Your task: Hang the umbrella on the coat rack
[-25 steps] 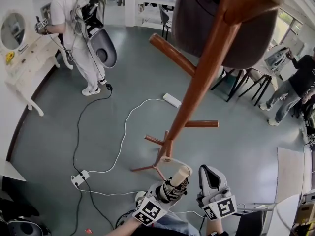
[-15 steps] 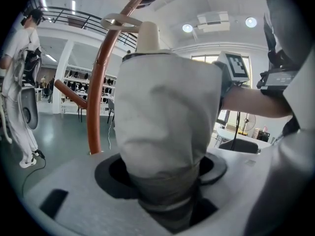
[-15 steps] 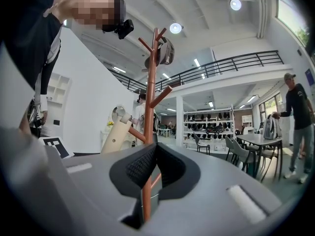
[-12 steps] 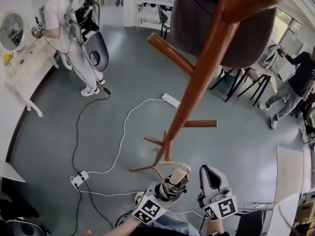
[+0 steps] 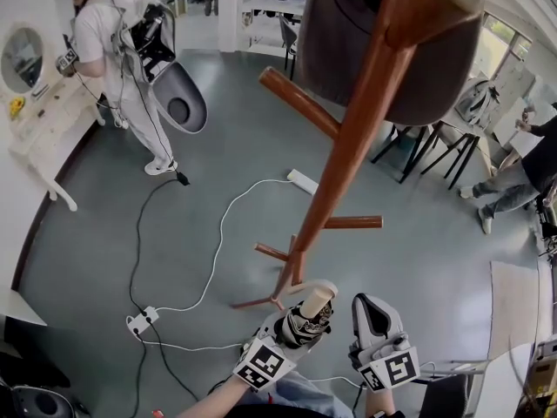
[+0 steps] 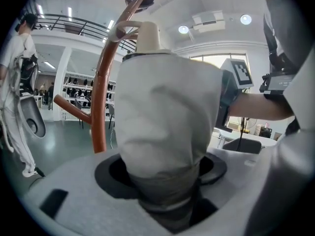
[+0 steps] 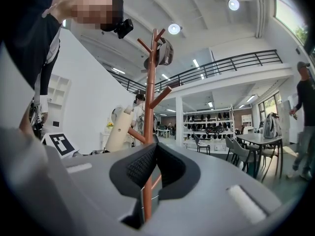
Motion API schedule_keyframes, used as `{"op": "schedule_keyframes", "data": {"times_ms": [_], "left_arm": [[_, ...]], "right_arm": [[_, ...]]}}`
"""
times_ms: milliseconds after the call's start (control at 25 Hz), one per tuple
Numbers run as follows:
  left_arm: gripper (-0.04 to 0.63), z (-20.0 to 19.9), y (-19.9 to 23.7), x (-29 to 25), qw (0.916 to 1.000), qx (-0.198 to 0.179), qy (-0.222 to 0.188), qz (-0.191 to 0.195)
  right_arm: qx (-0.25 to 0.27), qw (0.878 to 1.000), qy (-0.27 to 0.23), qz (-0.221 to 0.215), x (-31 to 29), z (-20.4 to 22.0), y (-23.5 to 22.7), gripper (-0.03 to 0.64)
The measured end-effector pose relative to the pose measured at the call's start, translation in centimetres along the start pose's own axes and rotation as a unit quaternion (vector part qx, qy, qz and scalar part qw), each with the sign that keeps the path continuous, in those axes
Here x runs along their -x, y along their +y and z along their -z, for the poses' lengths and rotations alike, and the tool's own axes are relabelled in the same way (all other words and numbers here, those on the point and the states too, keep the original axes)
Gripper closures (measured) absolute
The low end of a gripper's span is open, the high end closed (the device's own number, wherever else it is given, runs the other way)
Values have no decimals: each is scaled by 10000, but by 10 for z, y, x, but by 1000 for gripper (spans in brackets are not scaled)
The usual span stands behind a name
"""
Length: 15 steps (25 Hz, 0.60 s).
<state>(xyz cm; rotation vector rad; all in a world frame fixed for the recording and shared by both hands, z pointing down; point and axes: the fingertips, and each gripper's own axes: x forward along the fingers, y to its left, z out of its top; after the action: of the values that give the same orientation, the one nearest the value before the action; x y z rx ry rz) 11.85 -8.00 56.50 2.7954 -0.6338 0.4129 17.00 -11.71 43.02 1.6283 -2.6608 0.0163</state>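
The folded grey-white umbrella (image 6: 162,132) with a beige handle (image 5: 317,302) and a strap loop (image 6: 123,27) stands up between the jaws of my left gripper (image 5: 294,327), which is shut on it. The brown wooden coat rack (image 5: 348,164) rises right in front, its feet (image 5: 277,277) just beyond the umbrella handle. One bare peg (image 5: 300,103) sticks out to the left. My right gripper (image 5: 371,305) is beside the left one, shut with nothing in it; its pads (image 7: 147,163) meet, and the rack pole (image 7: 150,92) shows beyond them.
A dark hat-like thing (image 5: 383,42) hangs on the rack's top. White cables and a power strip (image 5: 139,320) lie on the grey floor to the left. A person in white (image 5: 122,50) stands by a white table (image 5: 43,120). Chairs (image 5: 435,146) and another person (image 5: 522,164) are at right.
Both grippers have barely moved; the left one with the umbrella has edged slightly up. The person in white at the back has shifted and swung the grey chair round.
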Motion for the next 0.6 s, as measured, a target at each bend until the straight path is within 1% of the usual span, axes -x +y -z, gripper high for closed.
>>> {"op": "schedule_keyframes", "data": {"times_ms": [160,600], "left_arm": [[296,-2,7,1,10000,12,-4,-19],[296,-12,9,27,10000,-39,6,-74]], "right_arm": [[11,10000,2,-17,-4,-1,3,612],[-52,10000,-38,-34,-13,-1,0,612]]}}
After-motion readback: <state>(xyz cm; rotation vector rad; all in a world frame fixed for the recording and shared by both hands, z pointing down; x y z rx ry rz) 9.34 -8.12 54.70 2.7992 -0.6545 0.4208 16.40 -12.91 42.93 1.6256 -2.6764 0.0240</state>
